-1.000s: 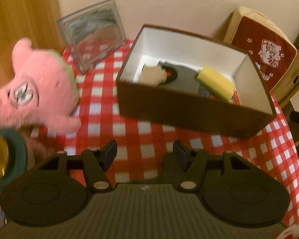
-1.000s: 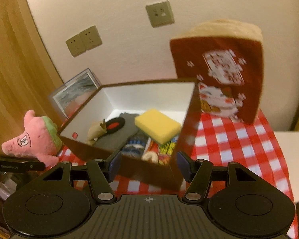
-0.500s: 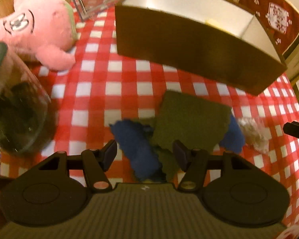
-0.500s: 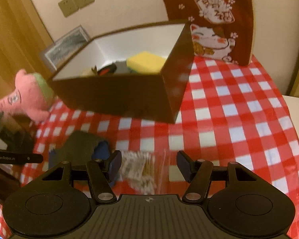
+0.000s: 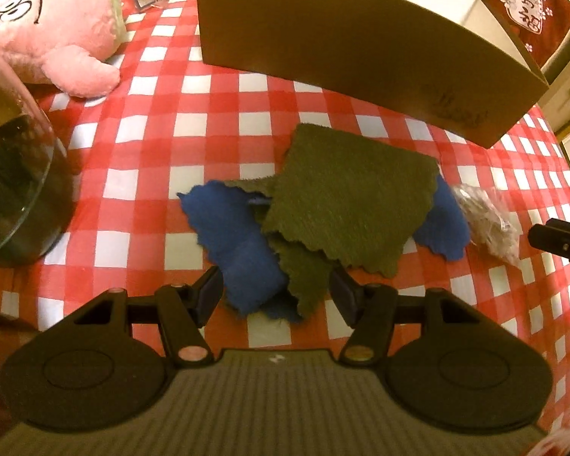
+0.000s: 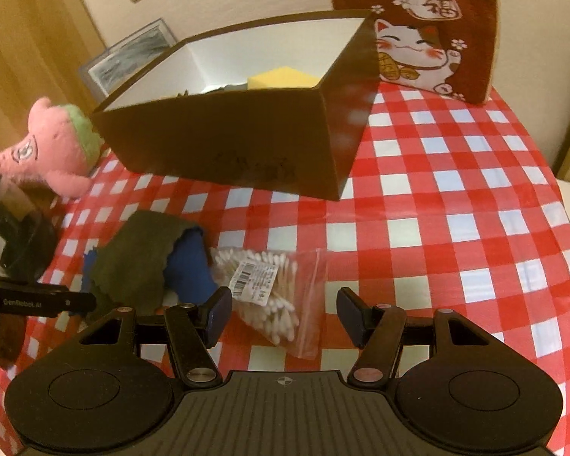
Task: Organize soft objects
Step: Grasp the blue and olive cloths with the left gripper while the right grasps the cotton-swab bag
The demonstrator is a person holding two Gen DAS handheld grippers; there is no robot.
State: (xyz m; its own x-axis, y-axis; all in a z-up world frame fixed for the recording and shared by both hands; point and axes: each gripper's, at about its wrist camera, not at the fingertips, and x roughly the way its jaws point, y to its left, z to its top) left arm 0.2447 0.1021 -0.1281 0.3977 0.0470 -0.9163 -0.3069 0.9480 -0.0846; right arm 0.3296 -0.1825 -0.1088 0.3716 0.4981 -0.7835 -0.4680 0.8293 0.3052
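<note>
Olive green cloths [image 5: 349, 197] lie over blue cloths [image 5: 239, 243] on the red checked tablecloth [image 5: 163, 125]. My left gripper [image 5: 275, 292] is open, its fingers on either side of the near edge of the cloth pile. A clear bag of cotton swabs [image 6: 269, 285] lies right of the cloths [image 6: 133, 266]. My right gripper [image 6: 283, 313] is open, low over the bag's near end. The brown box [image 6: 224, 144] stands behind and holds a yellow sponge [image 6: 281, 78]. A pink plush toy [image 5: 45, 26] lies at the left.
A glass jar [image 5: 11, 182] stands at the left edge. A picture frame [image 6: 129, 57] leans on the wall behind the box. A red lucky-cat cushion [image 6: 418, 26] stands at the back right. The table edge [image 6: 551, 174] curves at the right.
Both grippers have dropped from above the box toward the tablecloth and closer in. The cloths now sit between my left fingers, the swab bag between my right fingers.
</note>
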